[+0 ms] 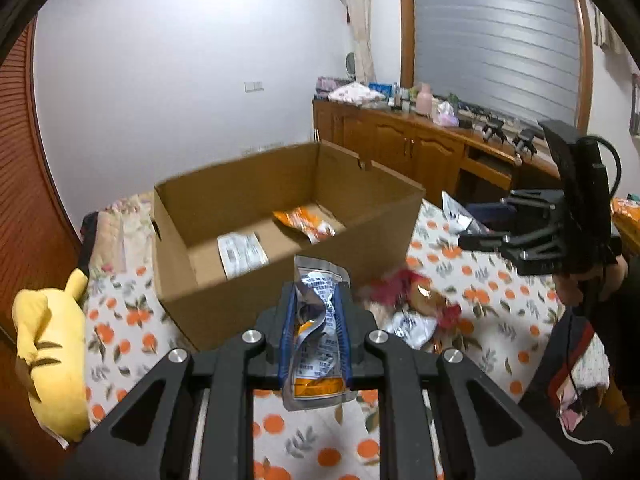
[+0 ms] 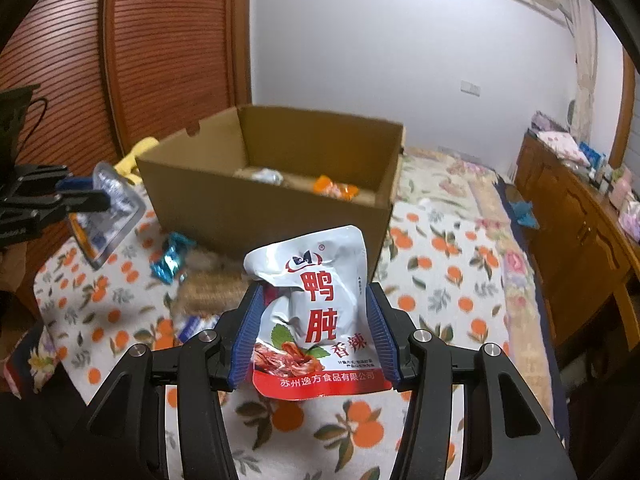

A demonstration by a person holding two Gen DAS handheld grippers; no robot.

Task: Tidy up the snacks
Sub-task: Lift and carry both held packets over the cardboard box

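My left gripper (image 1: 316, 300) is shut on a silver-and-orange snack pouch (image 1: 316, 336), held above the bed just in front of an open cardboard box (image 1: 248, 280). The box holds an orange packet (image 1: 306, 222). My right gripper (image 2: 316, 296) is shut on a white-and-red snack pouch (image 2: 316, 312), also held before the box (image 2: 260, 204). The right gripper shows in the left wrist view (image 1: 476, 240) with its pouch (image 1: 460, 214). The left gripper shows in the right wrist view (image 2: 96, 196) with its pouch (image 2: 106, 216).
Loose snacks lie on the orange-patterned bedspread (image 1: 120, 320): a red and silver pile (image 1: 412, 304) and a blue wrapper (image 2: 172, 258). A yellow plush toy (image 1: 52, 352) lies at the left. A wooden cabinet (image 1: 404, 144) with clutter stands beyond the bed.
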